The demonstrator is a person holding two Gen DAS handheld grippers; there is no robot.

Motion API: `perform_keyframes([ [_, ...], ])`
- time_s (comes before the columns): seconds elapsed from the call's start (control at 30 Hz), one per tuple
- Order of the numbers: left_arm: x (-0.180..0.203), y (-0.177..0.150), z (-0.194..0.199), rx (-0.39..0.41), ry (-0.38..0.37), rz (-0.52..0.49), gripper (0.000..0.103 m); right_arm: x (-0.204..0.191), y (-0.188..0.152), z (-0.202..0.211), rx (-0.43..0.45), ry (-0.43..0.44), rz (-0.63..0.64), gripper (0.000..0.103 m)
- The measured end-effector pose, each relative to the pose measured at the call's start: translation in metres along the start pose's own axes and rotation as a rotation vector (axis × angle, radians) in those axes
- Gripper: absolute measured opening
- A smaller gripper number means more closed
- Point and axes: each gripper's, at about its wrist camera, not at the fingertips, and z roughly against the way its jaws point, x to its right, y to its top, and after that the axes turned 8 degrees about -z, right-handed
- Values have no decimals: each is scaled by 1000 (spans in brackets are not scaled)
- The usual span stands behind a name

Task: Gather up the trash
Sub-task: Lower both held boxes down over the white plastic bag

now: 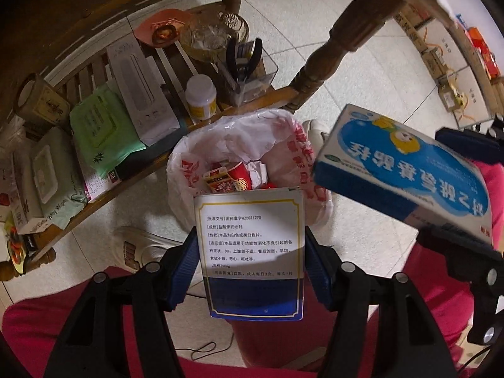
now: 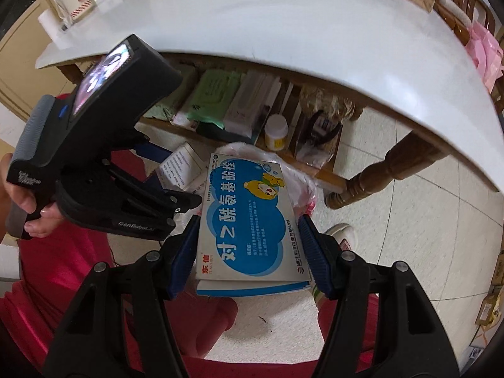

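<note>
The left gripper point(image 1: 250, 263) is clamped on a white medicine box with a yellow border and dark blue band point(image 1: 250, 252), its far end poking over the near rim of the waste bin lined with a white plastic bag printed in red point(image 1: 189, 170). The right gripper point(image 2: 249, 253) pinches a flat blue-and-white medicine box with a cartoon figure point(image 2: 249, 217) by its long edges, held near the bin mouth — from the left view it hangs off to the bin's right side. To do the drop well, each box should sit fully over the opening before letting go; one at a time looks wiser, so the boxes do not knock together and tip onto the white tiled floor point(image 1: 362, 72).
</note>
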Motion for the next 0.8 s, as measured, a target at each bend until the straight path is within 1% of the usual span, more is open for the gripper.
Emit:
perform_keyframes([
  [0.1,-2,2,-17,-29,1,9,61,5,0,-17,-20,-1,-9,62],
  [0.37,-9,4,-55,-94,-39,46,61,14,-1,-57,-78,-5,-31,62],
  [0.8,-25,15,-101,-185,-78,101,61,25,2,-119,-184,1,-61,62],
])
